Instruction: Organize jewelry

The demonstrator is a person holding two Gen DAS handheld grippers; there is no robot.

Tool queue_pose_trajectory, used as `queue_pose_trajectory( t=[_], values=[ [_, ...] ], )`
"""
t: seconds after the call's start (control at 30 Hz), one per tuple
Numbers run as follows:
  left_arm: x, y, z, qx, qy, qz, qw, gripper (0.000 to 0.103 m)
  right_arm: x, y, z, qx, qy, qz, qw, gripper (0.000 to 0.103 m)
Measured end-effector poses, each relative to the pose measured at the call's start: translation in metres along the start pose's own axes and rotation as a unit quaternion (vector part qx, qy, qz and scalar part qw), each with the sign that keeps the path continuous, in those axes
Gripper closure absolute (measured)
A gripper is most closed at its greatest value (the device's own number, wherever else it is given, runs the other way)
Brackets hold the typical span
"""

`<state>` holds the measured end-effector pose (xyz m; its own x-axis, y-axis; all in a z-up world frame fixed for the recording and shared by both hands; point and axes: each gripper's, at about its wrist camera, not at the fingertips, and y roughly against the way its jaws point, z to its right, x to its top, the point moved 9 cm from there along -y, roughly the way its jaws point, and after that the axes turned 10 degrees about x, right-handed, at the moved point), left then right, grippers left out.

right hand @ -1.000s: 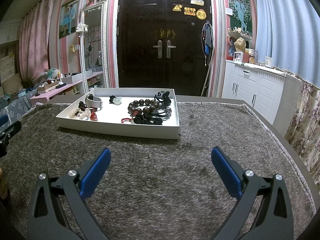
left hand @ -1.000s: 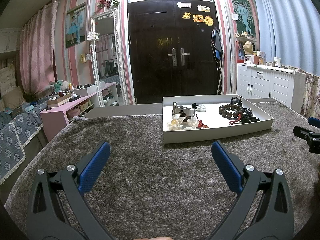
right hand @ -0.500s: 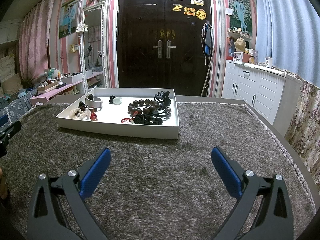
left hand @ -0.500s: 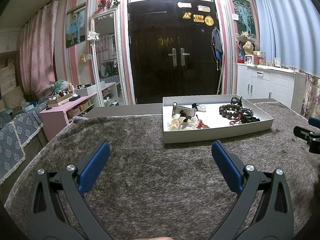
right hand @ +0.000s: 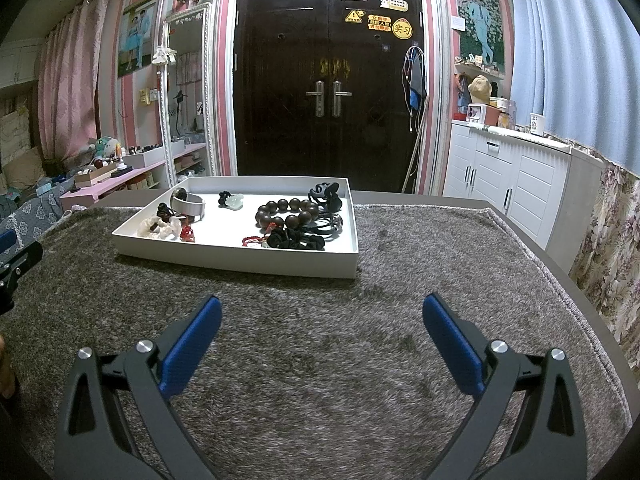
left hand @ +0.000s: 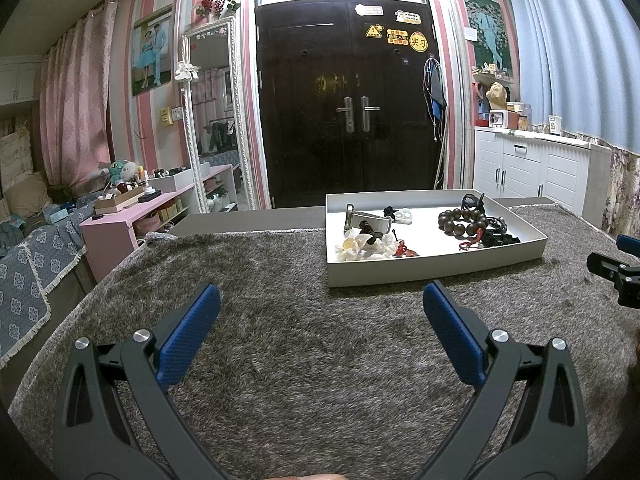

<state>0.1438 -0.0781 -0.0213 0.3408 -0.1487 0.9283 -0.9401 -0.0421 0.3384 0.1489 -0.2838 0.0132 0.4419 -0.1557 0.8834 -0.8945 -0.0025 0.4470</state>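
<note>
A: From the left, please.

B: Left gripper: fingers wide apart, nothing between them, low over the rug. Points toward the tray, but well short of it.

A: And inside the tray?

B: All the jewelry inside, none visible on the rug. At the left a white flower piece, touching a silver band behind it, with a red charm just beside. Further back a pale ring. Then a bare strip of tray floor. At the right a bead bracelet, with black cords touching it in front and a black clip behind.

A: And the right side?

B: Right gripper: also spread wide, also empty, low over the rug. Near the front wall of the tray, not touching it.

A: Anything different from one second ago?

B: Practically nothing. Same place for both grippers, same opening, same position for every piece. Looks like a pause, with no reach in progress.

A: Meaning for the task?

B: Hard to settle. Fits a tray already sorted into two groups, with the tools held off. Fits equally a tray only waiting for sorting, because the pieces inside each group lie tangled together. Cannot tell which from here.
</note>
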Motion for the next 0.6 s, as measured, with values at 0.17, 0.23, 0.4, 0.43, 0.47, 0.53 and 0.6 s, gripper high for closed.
queue_pose_trajectory(
  t=[0.17, 0.23, 0.4, 0.43, 0.47, 0.53, 0.6],
  values=[
    [-0.0003, -0.0001, -0.0002, 0.0, 0.0, 0.0, 1.0, 0.003, 0.0001, 0.0003, -0.0001, 0.0, 0.0, 0.0, 1.0, 0.003],
    [0.0, -0.0001, -0.0004, 0.0, 0.0, 0.0, 1.0, 0.003, 0.0001, 0.0003, -0.0001, 0.0, 0.0, 0.0, 1.0, 0.003],
    [-0.0011, -0.0005, -0.0016, 0.002, 0.003, -0.002, 1.0, 0.003, -0.0001, 0.0, 0.0001, 0.0, 0.0, 0.0, 1.0, 0.003],
    [-0.0017, -0.0006, -0.0026, 0.003, 0.005, -0.004, 1.0, 0.003, -0.0001, -0.0001, 0.0001, 0.0, 0.0, 0.0, 1.0, 0.003],
    [-0.0008, -0.0012, -0.0034, 0.003, 0.007, -0.005, 1.0, 0.003, 0.0, 0.0002, -0.0001, 0.0, 0.0, 0.0, 1.0, 0.003],
    [-0.0011, -0.0006, -0.0044, 0.003, 0.012, -0.006, 0.9999, 0.003, -0.0001, -0.0001, 0.0001, 0.0, 0.0, 0.0, 1.0, 0.003],
    [-0.0003, -0.0005, -0.0035, 0.003, 0.011, -0.007, 0.9999, 0.003, -0.0001, -0.0001, 0.0001, 0.0, 0.0, 0.0, 1.0, 0.003]
  ],
)
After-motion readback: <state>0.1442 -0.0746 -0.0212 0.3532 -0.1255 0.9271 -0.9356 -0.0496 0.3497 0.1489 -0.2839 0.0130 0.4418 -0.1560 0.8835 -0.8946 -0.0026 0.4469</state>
